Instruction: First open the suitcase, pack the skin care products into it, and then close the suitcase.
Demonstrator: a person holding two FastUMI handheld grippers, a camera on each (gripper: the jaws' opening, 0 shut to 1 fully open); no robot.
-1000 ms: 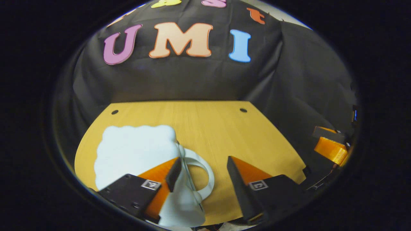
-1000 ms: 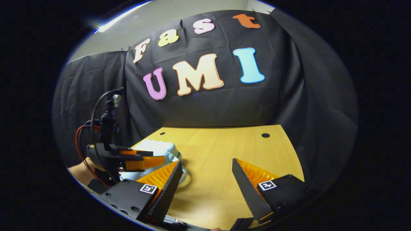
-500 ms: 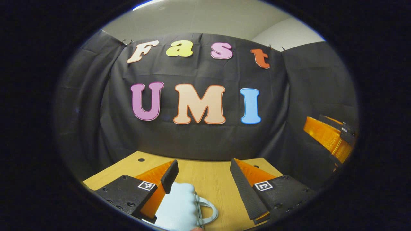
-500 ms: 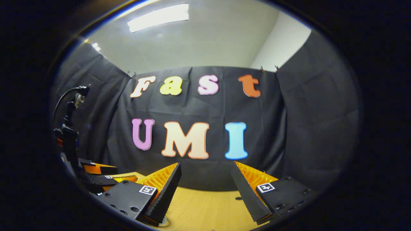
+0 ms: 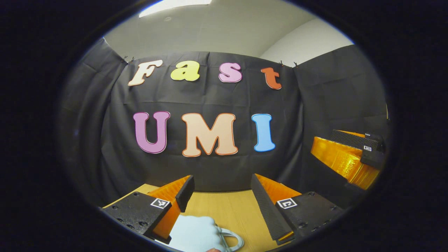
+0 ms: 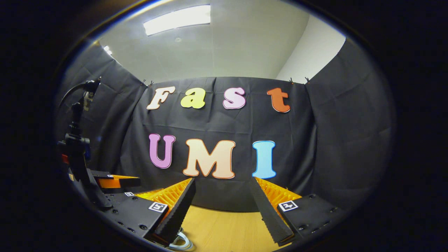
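Left gripper view: the tan wooden table [image 5: 224, 206] runs below the black cloth wall [image 5: 210, 168]. At the table's near edge lies the pale blue, lumpy-shelled suitcase [image 5: 194, 232] with a white loop handle, lid down. The left hand-held gripper [image 5: 220, 189] hangs above it, fingers spread apart, holding nothing. The right hand-held gripper [image 6: 222, 196] is likewise spread and empty.
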